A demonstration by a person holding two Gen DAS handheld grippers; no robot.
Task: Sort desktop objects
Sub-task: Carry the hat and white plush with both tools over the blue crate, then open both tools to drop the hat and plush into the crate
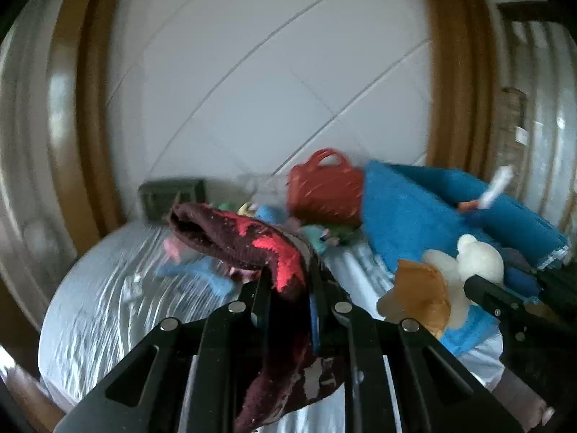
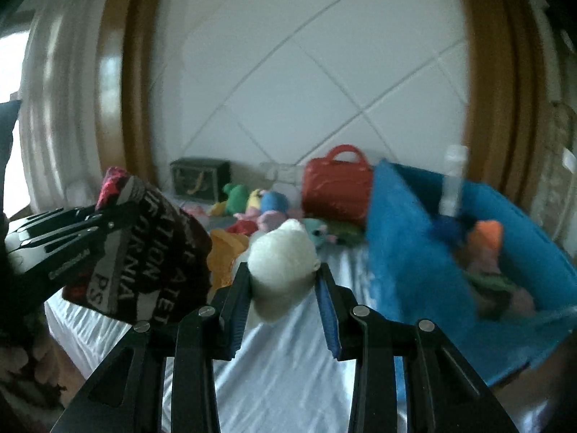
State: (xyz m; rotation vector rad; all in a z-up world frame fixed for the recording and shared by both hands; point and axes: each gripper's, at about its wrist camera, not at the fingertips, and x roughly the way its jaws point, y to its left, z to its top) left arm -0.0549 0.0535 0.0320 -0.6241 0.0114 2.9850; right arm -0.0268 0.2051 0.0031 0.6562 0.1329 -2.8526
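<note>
Both grippers raised — apparently level, blurred.

A sock is held up above the near left of the surface, and a plush toy is held just to its right. Behind them a row of small plush toys is laid across the surface. At the back left a box is set against the wall; at the back right a handbag stands — a fabric bin is placed beside it on the right, with several things inside it.
</note>
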